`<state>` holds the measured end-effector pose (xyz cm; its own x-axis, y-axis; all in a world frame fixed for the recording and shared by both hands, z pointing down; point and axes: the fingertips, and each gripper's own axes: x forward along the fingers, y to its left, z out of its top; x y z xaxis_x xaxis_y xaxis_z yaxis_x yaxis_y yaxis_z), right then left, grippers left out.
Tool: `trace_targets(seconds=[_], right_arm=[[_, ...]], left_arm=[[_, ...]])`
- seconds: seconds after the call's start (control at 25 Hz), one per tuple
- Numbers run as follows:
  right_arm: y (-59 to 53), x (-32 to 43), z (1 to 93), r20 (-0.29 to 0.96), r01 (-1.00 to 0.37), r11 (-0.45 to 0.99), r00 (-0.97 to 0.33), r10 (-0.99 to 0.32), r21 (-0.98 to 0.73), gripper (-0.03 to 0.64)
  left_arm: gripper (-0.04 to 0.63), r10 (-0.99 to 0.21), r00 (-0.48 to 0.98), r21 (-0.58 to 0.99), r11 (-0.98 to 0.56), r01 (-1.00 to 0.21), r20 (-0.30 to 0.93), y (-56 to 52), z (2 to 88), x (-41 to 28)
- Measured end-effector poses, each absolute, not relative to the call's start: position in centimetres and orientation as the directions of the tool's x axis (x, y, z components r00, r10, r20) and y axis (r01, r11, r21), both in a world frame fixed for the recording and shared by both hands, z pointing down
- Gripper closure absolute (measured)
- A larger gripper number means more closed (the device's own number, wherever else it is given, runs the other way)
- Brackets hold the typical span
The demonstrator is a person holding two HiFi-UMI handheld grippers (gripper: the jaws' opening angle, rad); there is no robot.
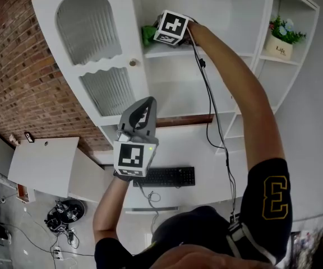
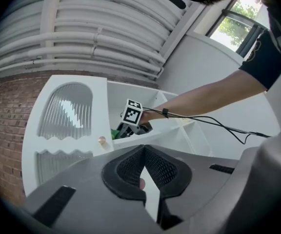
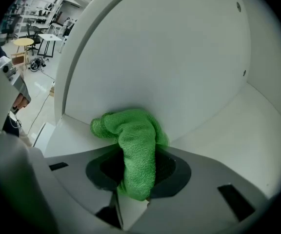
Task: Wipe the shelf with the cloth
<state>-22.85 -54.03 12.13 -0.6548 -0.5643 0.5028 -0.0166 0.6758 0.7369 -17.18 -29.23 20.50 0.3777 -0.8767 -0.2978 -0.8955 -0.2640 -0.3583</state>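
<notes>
Clamping the cloth (image 3: 136, 145) between its jaws, the right gripper (image 3: 135, 172) held a green fold that ran down through the dark pads, with a bunched end bulging out past the tips. That bunch lay against a white wall (image 3: 179, 57) where it met the shelf (image 3: 238, 130), whose bare white board stretched off to the right. From the head view, this gripper sat at the left end of an upper shelf inside a white cabinet (image 1: 217, 15). Its marker cube faced the camera, and a sliver of green showed just beside it. The person's right arm (image 1: 234, 88) reached up to it, and a black cable (image 1: 206, 94) hung down along the forearm. The left gripper (image 2: 144, 152) was held lower, in front of the cabinet and pointing upward. Its pads met at the tips and nothing was gripped between them. Through its camera the right gripper and the green cloth appeared small on the shelf ahead. Beside them stood the open door (image 1: 88, 49), with two ribbed glass panels and a small round knob (image 1: 132, 63). Farther out, a keyboard (image 1: 164, 176) lay on the desk below. A potted plant (image 1: 282, 38) stood on a side shelf at the right. A brick wall (image 1: 15, 66) filled the left of the head view.
</notes>
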Motion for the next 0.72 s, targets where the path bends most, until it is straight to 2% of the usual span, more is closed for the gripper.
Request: trace_targets(seconds=[0.72], right_arm=[[-55.4, -19.2, 12.3, 0.516, -0.079, 0.694, -0.609, -0.602, 0.715, 0.505]], left_arm=[[0.577, -0.853, 0.435, -0.338, -0.334, -0.88, -0.29, -29.8, 21.3, -14.9]])
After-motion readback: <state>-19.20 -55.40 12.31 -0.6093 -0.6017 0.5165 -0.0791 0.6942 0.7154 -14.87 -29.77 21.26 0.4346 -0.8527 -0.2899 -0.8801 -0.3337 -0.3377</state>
